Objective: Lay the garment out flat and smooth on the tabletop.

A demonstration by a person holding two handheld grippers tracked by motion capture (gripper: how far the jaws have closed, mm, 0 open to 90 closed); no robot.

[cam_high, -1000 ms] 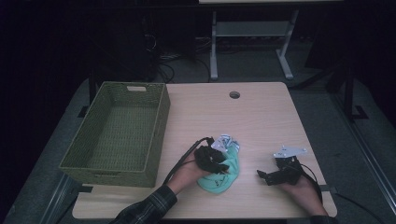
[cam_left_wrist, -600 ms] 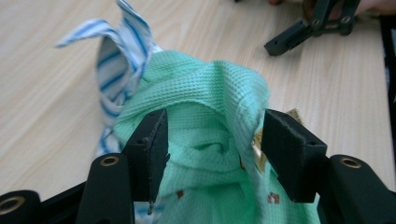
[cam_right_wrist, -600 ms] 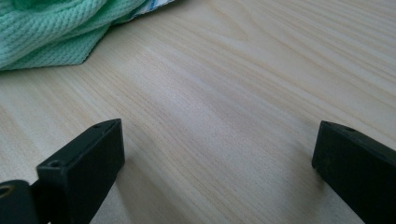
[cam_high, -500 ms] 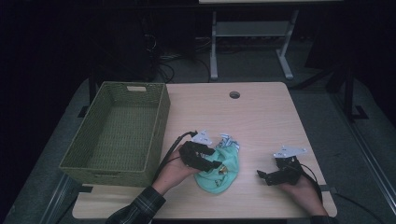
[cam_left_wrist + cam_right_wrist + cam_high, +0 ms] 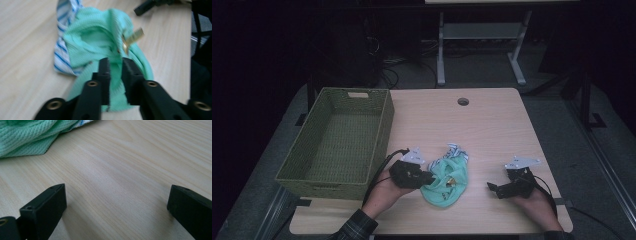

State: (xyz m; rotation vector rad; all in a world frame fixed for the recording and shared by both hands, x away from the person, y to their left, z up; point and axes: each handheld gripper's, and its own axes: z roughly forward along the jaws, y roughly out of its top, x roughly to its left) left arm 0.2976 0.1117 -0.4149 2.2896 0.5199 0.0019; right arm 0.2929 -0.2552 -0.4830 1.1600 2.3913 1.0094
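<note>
- Near the lower centre of the high view, the green garment (image 5: pixel 446 182) lies crumpled on the table (image 5: pixel 492 130), with a blue-striped cloth (image 5: pixel 452 151) tucked at its upper edge; a small gold tag (image 5: pixel 133 37) sits in its folds.
- Touching the garment's left edge in that view, the left gripper (image 5: pixel 428 178) points rightward into the cloth; seen from the left gripper view, its fingers (image 5: pixel 104 72) stand narrow and have just been closing, with a fold of green fabric pinched between them.
- Lying mostly rightward from this grip, the garment's bulk would, by judgement, trail behind any lift toward the left.
- Left of the hand, the woven basket (image 5: pixel 337 145) stands just beside the left gripper, so the left hand is the nearer one for carrying the cloth there.
- Well apart at the lower right, the right gripper (image 5: pixel 492 187) rests low over bare table; its fingers (image 5: pixel 45 205) stand wide with nothing between them, and the garment's corner shows at the upper left of the right gripper view.
</note>
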